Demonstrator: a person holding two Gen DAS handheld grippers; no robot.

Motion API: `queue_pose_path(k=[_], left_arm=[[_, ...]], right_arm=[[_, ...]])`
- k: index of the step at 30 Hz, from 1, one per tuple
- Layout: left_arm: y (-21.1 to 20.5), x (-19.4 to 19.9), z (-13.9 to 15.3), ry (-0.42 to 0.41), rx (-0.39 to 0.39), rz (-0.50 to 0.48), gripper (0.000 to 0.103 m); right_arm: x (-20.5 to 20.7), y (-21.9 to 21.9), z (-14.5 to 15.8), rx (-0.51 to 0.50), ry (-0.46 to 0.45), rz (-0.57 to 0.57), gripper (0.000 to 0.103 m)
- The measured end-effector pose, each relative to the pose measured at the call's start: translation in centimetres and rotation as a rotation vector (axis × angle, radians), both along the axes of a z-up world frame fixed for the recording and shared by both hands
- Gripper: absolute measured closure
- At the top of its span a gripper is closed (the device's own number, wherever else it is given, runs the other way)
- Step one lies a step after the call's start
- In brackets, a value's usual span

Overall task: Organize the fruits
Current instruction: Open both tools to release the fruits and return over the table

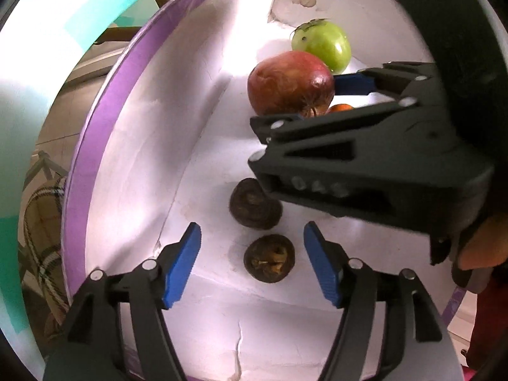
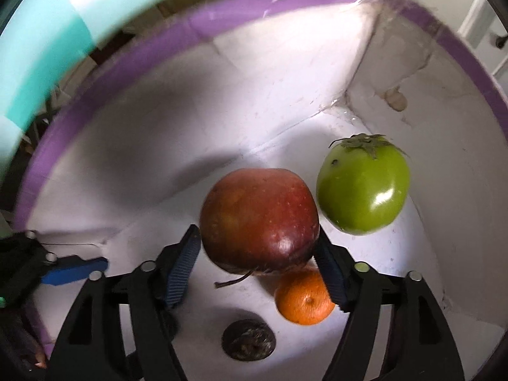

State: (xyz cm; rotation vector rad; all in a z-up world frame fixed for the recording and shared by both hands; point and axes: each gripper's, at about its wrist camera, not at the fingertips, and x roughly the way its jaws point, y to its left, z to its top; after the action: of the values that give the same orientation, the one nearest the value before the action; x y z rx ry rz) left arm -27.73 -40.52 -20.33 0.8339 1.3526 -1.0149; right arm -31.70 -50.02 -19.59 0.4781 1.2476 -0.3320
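Both grippers reach into a white box with a purple rim (image 1: 95, 146). My right gripper (image 2: 258, 249) is shut on a red apple (image 2: 258, 219), held just above the box floor; it also shows in the left wrist view (image 1: 290, 82). A green tomato-like fruit (image 2: 363, 187) lies to its right, and a small orange (image 2: 303, 298) sits under the apple. My left gripper (image 1: 252, 254) is open, its blue pads either side of a dark round fruit (image 1: 269, 262). A second dark fruit (image 1: 254, 204) lies just beyond it.
The box walls (image 2: 397, 63) rise close at the back and right, meeting in a taped corner. The right gripper body (image 1: 365, 165) hangs over the box, above the left gripper. A plaid cloth (image 1: 41, 238) lies outside the box at left.
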Motion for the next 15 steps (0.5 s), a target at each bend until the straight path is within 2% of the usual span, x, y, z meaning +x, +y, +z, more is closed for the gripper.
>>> queue_pose_path(k=[3,7,10,12,15], left_arm=[[0.7,-0.5,1.0,-0.03,-0.021,-0.022,0.032],[1.6,-2.7,4.3,-0.126,-0.112,-0.129,0.027],[2.8,-4.5,7.7,-0.204,-0.223,-0.216,0.023],[4.2,-5.5,10.6,-0.302,-0.318,-0.254,0.019],[6.8,-6.8,14.6,-0.453,-0.459,-0.231,0.014]], right_arm=[[-1.0,-0.3,1.6,0.001,-0.019,-0.036,0.03],[-3.5,-0.8,4.5,0.016,-0.071,-0.104,0.024],[-5.3,-1.1,6.8,-0.015,-0.078,-0.151,0.024],[-6.1,-0.9,8.4,-0.048,-0.067,-0.175,0.024],[-7.2,-0.7,12.2,-0.129,-0.089,-0.207,0.023]])
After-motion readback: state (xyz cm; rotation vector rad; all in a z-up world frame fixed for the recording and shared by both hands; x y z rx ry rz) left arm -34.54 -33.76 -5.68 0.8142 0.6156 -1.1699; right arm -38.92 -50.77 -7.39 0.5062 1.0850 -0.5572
